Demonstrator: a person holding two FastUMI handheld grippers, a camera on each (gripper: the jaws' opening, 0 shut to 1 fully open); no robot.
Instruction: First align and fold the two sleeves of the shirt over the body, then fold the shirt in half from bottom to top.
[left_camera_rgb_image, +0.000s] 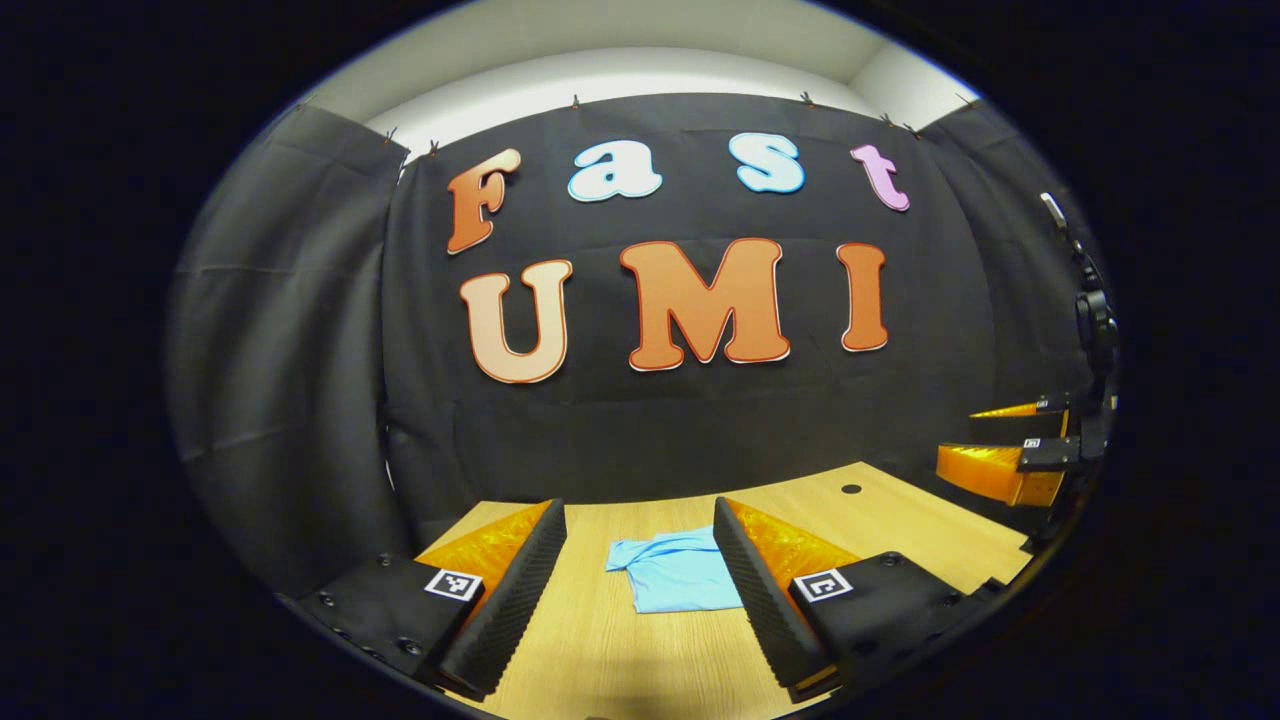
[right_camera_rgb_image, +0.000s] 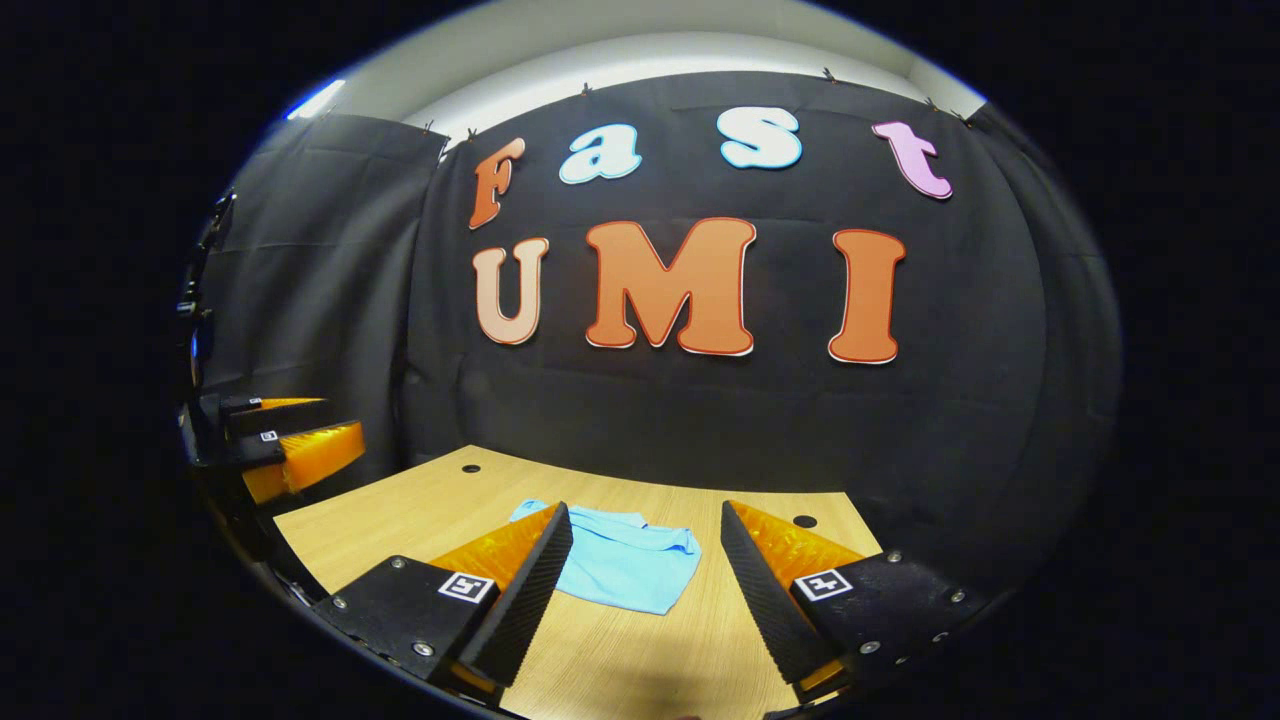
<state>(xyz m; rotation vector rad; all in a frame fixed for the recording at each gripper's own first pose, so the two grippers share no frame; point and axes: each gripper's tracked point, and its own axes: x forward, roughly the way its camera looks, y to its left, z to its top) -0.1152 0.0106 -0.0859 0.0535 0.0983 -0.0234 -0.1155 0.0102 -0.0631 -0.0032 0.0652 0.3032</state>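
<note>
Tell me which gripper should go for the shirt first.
Either, barely the left. Both grippers hang open above the table, apart from the shirt. In the left gripper view the shirt sits slightly nearer between the fingers; in the right gripper view it lies similarly centred.

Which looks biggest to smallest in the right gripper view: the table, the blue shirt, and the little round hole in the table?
1. table
2. blue shirt
3. round hole

All three sit on one surface, so nearness hardly changes this order.
</note>
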